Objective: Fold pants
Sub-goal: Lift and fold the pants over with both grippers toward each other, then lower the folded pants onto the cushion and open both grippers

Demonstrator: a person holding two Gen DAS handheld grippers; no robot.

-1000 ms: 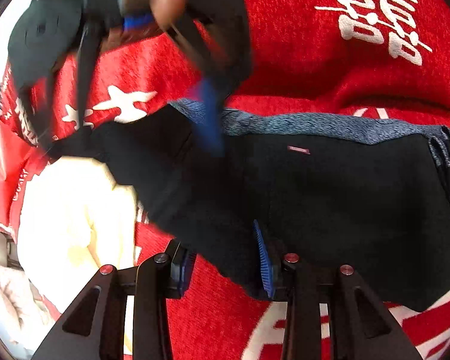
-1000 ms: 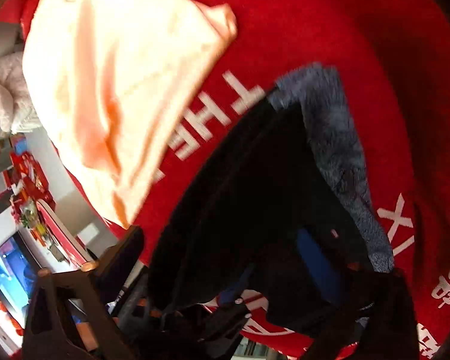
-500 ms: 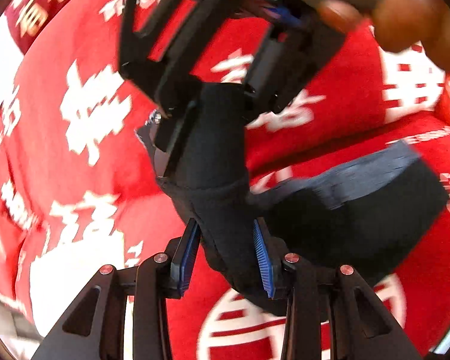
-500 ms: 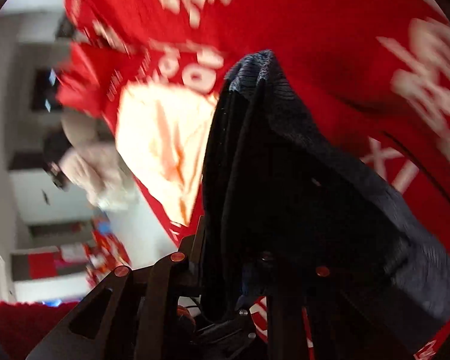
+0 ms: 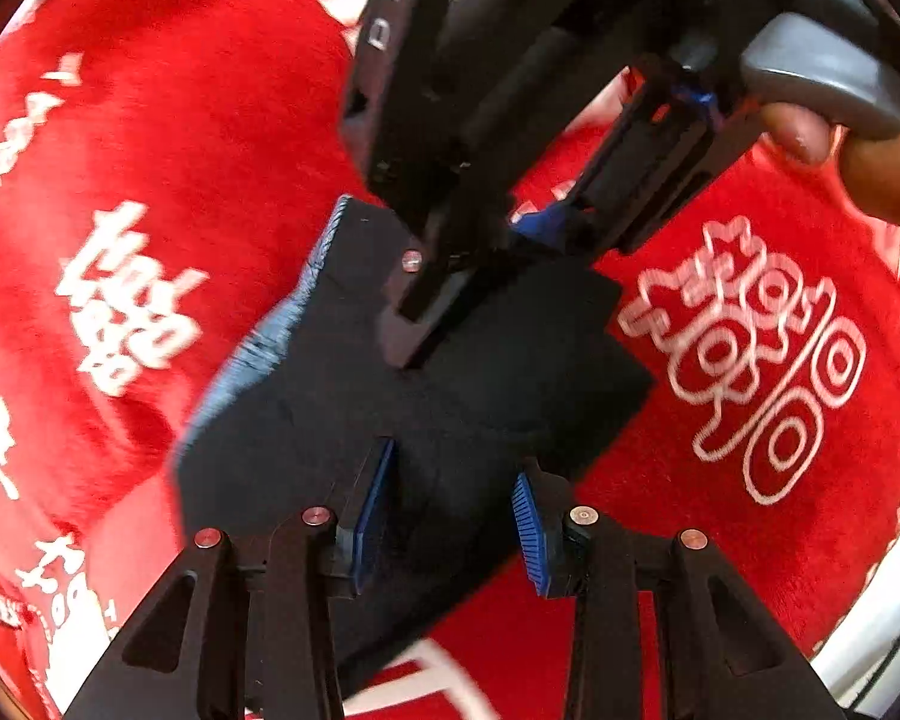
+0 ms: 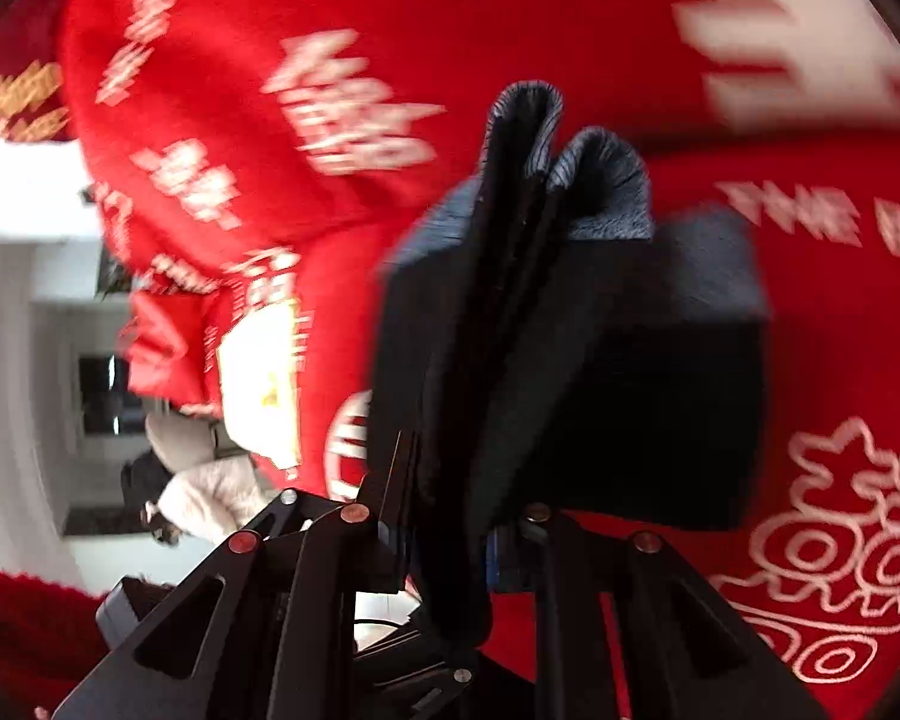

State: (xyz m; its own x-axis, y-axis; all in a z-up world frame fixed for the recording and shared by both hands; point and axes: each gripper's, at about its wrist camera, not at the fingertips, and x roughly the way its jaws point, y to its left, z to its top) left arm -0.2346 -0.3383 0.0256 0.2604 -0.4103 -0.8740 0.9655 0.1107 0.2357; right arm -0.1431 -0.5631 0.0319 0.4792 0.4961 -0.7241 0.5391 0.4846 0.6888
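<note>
The black pants [image 5: 450, 372] with a blue-grey waistband [image 5: 270, 330] hang folded in a thick bundle over the red blanket. My left gripper [image 5: 450, 516] has its blue pads on either side of the bundle's lower edge, shut on it. My right gripper [image 5: 486, 264] comes in from above in the left wrist view and pinches the bundle's upper edge. In the right wrist view the pants [image 6: 600, 372] hang from the right gripper [image 6: 450, 546], which is shut on the cloth, waistband folds [image 6: 570, 168] at the top.
A red blanket with white lettering [image 5: 810, 360] covers the surface under the pants. A pale yellow garment [image 6: 264, 378] lies on the blanket's far side. A fluffy white item [image 6: 204, 498] and room furniture show beyond the edge.
Both grippers have lifted and carried the pants away from the yellow garment. The bundle is now more compact and held over a different patch of the blanket.
</note>
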